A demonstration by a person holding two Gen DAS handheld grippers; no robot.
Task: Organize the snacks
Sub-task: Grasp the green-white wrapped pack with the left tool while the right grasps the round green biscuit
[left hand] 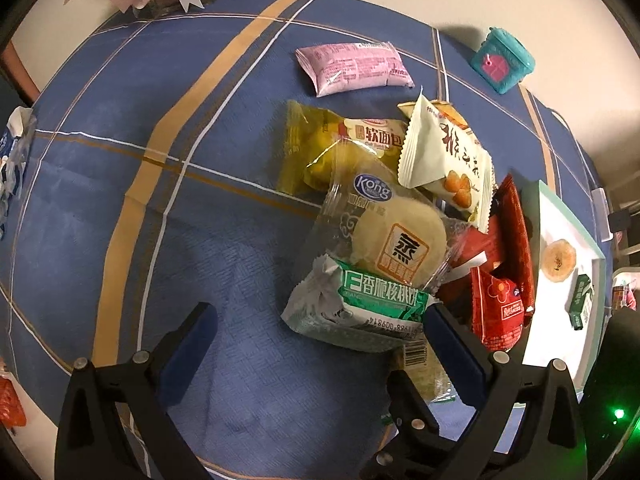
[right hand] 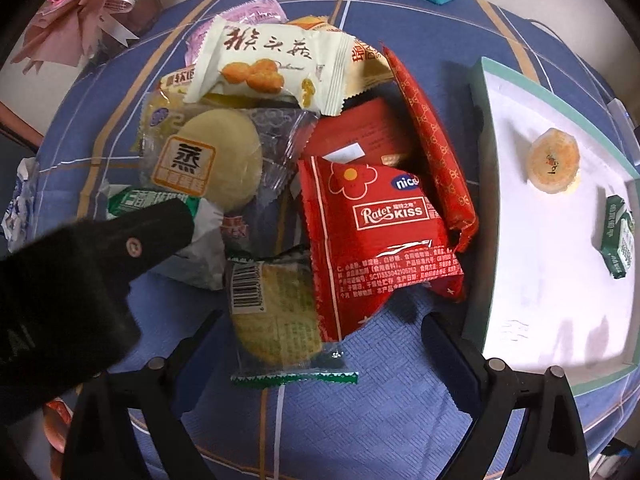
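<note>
Snacks lie heaped on the blue plaid cloth [left hand: 120, 208] covering the surface, just beside a shallow white tray [right hand: 532, 264] with a pale green rim at the surface's right edge. Much of the pile overlaps, so an exact count is hard: a cream mushroom-biscuit packet [right hand: 272, 68] sits on top, half hiding a yellow soft-bread packet [left hand: 320, 148] and an orange-edged packet whose print is mostly covered. A clear-wrapped round steamed cake [left hand: 396, 240] rests over a green walnut-pastry packet [left hand: 360, 312]. Two red wrappers show fully: a Rater Kiss packet [right hand: 380, 240] and a long patterned red bar [right hand: 436, 148]; a third red packet beneath them is largely hidden. A clear bag of pale biscuit with a barcode [right hand: 276, 316] lies nearest the right claw. One pink packet [left hand: 354, 68] lies apart from the heap, towards the far edge.

The tray holds two things: one small round yellow jelly cup [right hand: 554, 160] and one small green packet [right hand: 618, 240], well apart from each other.

The left claw [left hand: 320, 344] is spread wide, one finger touching the green walnut-pastry packet's end; nothing is clamped. The right claw [right hand: 320, 344] is likewise spread apart, empty, with the biscuit bag's sealed end between its fingers.

A teal toy house [left hand: 502, 60] stands at the far right corner, and a pink ribbon bouquet [right hand: 80, 8] is cut off at the far left.
</note>
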